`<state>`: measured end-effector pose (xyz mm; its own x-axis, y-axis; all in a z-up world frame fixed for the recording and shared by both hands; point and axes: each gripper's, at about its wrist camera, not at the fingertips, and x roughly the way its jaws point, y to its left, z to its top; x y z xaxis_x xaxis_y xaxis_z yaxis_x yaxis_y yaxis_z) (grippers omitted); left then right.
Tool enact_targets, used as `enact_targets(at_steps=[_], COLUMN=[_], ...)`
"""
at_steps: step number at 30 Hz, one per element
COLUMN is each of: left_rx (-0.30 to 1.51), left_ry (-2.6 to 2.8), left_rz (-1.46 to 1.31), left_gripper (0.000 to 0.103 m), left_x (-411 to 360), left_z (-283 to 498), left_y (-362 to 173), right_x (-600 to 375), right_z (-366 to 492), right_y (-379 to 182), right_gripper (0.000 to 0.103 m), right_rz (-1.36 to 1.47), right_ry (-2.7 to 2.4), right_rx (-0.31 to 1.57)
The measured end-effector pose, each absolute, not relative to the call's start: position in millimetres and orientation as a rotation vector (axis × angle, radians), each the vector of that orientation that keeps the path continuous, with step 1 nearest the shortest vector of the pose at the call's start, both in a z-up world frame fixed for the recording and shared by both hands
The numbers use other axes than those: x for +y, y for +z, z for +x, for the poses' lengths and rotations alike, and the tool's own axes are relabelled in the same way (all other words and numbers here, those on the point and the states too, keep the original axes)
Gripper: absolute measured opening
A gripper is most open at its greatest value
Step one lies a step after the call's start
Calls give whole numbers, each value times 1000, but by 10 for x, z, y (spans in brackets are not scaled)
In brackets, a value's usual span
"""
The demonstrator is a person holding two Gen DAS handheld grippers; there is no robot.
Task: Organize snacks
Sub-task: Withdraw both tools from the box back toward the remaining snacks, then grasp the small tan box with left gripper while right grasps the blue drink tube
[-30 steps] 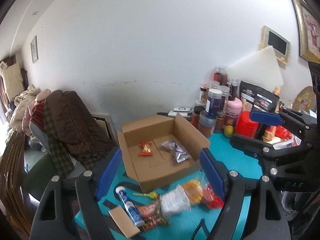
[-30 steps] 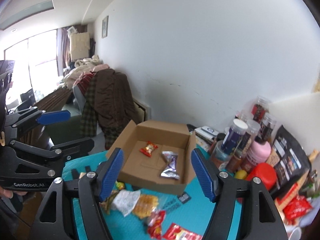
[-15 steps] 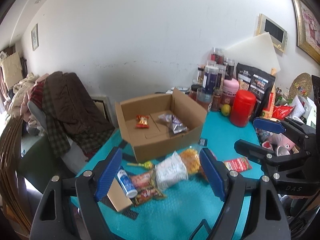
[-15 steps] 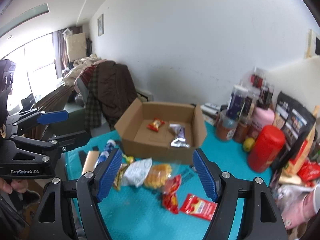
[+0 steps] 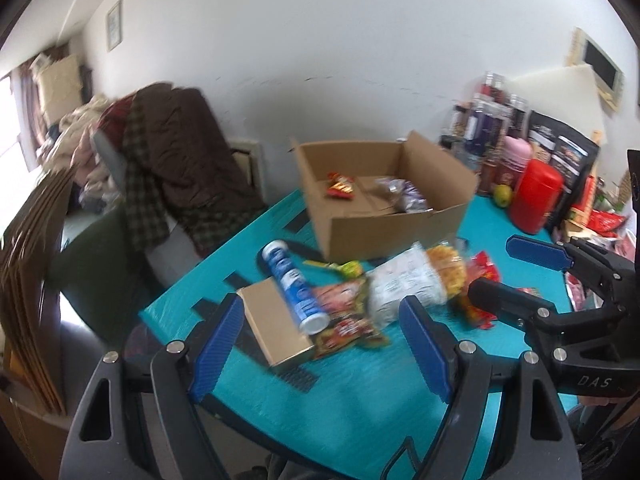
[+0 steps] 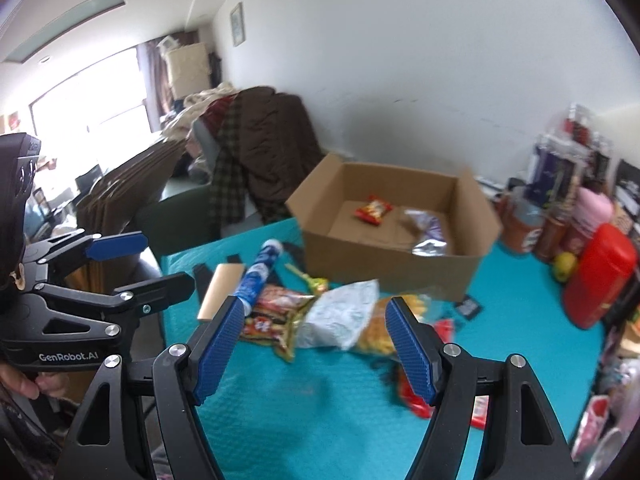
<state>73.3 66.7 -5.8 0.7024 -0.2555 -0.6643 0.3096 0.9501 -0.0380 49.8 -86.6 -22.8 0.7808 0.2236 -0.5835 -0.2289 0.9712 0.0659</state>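
Both tongs, left and right, are held apart and empty above snack packets heaped on the teal tabletop; two lie in the cardboard box. Reaching down for another packet is judged next.

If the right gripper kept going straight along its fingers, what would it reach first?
Probably the white snack bag, which lies between the open fingers of the right gripper in its own view, with the orange chip bag right beside it. Depth is unclear, so this is a judgement.
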Motion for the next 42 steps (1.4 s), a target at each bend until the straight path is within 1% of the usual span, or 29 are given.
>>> enact_targets(at_steps=[10, 13, 18, 23, 26, 29, 31, 32, 35, 42], left_rx=[787, 807, 851, 885, 904, 913, 919, 921, 937, 963], left_ry=[-169, -129, -92, -74, -61, -60, -64, -68, -92, -151], left_rz=[13, 5, -17, -40, -47, -58, -66, -69, -75, -98], left_gripper=[80, 80, 80, 80, 80, 80, 80, 80, 80, 80], left_x=[1135, 1232, 1367, 1435, 1460, 1476, 1468, 1462, 1407, 1213], left_z=[1066, 1173, 1363, 1511, 1580, 1612, 1627, 1639, 1660, 1673], left_y=[-393, -505, -681, -787, -834, -852, -860, -868, -886, -952], right_x=[-402, -275, -99, 19, 52, 40, -1, -30, -37, -113], right_z=[1123, 1341, 1676, 1984, 2148, 2278, 2303, 2295, 2258, 1997], right_y=[-525, -628, -803, -969, -1079, -1198, -1209, -1194, -1173, -994], right_gripper=[74, 72, 62, 60, 50, 49, 40, 31, 30, 28], right_rz=[-61, -77, -99, -91, -79, -26, 18, 29, 21, -14], right_ry=[348, 368, 395, 449, 467, 509, 544, 543, 555, 507], right_rx=[731, 763, 824, 893, 949, 1016, 1025, 1009, 1005, 933])
